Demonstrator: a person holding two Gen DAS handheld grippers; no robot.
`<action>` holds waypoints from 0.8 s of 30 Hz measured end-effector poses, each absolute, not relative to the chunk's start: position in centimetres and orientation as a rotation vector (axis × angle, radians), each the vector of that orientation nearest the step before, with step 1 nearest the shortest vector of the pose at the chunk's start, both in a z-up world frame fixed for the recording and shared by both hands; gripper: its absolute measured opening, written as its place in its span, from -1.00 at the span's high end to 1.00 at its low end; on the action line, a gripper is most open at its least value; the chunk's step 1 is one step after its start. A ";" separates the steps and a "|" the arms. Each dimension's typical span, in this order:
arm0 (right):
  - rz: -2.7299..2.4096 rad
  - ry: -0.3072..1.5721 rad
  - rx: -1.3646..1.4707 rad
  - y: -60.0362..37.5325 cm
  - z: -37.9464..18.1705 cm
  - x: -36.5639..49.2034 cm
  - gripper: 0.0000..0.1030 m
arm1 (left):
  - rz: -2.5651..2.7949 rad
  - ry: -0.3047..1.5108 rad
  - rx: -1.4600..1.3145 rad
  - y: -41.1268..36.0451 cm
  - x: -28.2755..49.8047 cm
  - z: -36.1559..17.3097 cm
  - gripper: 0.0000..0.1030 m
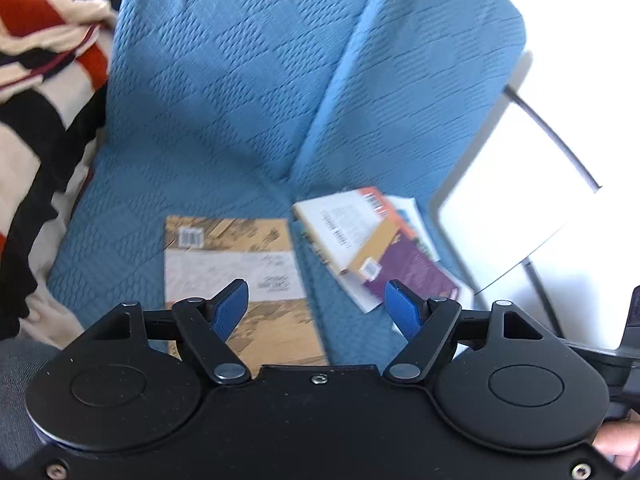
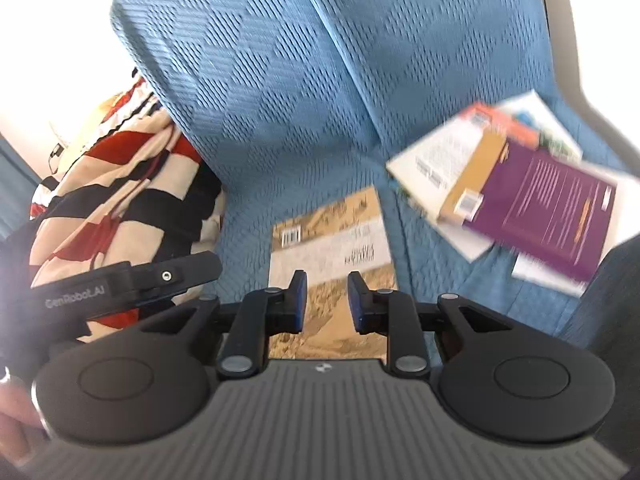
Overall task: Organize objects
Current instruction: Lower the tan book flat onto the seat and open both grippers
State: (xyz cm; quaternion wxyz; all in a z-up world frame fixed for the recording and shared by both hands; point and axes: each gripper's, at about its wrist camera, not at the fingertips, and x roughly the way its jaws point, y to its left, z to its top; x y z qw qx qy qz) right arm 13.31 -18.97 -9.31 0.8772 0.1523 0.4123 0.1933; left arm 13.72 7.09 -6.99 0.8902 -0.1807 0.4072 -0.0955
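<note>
A tan book (image 1: 236, 264) lies flat on the blue sofa seat (image 1: 120, 240), barcode end away from me. To its right is a loose pile of books (image 1: 372, 240), with a white and orange one and a purple one on top. My left gripper (image 1: 316, 304) hovers above the seat, open wide and holding nothing. In the right wrist view the tan book (image 2: 332, 248) lies straight ahead below my right gripper (image 2: 327, 300), whose blue pads (image 2: 301, 300) stand a narrow gap apart with nothing between them. The book pile (image 2: 520, 184) sits to its upper right.
A red, black and cream striped blanket (image 1: 40, 80) (image 2: 120, 184) is bunched on the sofa's left end. The blue backrest (image 1: 240, 60) rises behind the books. A white surface with a dark frame (image 1: 520, 200) stands beyond the right armrest. Part of the other gripper (image 2: 132, 284) shows at left.
</note>
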 end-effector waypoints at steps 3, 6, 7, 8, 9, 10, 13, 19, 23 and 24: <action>0.407 0.833 0.289 -19.4 -8.1 12.5 0.49 | -0.211 0.817 -0.379 6.3 13.0 -5.5 -0.43; 0.413 0.816 0.275 -20.0 -7.2 11.7 0.49 | -0.210 0.786 -0.356 5.2 12.0 -4.3 -0.43; 0.414 0.814 0.272 -20.2 -7.0 11.4 0.49 | -0.214 0.779 -0.351 4.9 11.8 -4.0 -0.43; 0.413 0.813 0.269 -20.4 -6.9 11.2 0.49 | -0.219 0.774 -0.351 4.7 11.5 -3.8 -0.43; 0.412 0.810 0.264 -20.6 -6.7 11.0 0.49 | -0.220 0.771 -0.354 4.5 11.3 -3.6 -0.43; 0.410 0.808 0.261 -20.8 -6.6 10.7 0.49 | -0.218 0.766 -0.357 4.3 11.0 -3.4 -0.43; 0.404 0.808 0.255 -21.5 -6.2 10.0 0.49 | -0.220 0.742 -0.360 3.6 10.2 -2.5 -0.46; 0.379 0.775 0.233 -23.3 -5.0 8.5 0.49 | -0.242 0.732 -0.347 1.2 9.2 -1.8 -0.48; 0.365 0.747 0.214 -24.5 -4.4 7.1 0.49 | -0.257 0.730 -0.330 -0.5 8.0 -1.2 -0.49; 0.362 0.743 0.210 -24.8 -4.3 6.8 0.49 | -0.262 0.732 -0.331 -0.8 7.7 -1.2 -0.49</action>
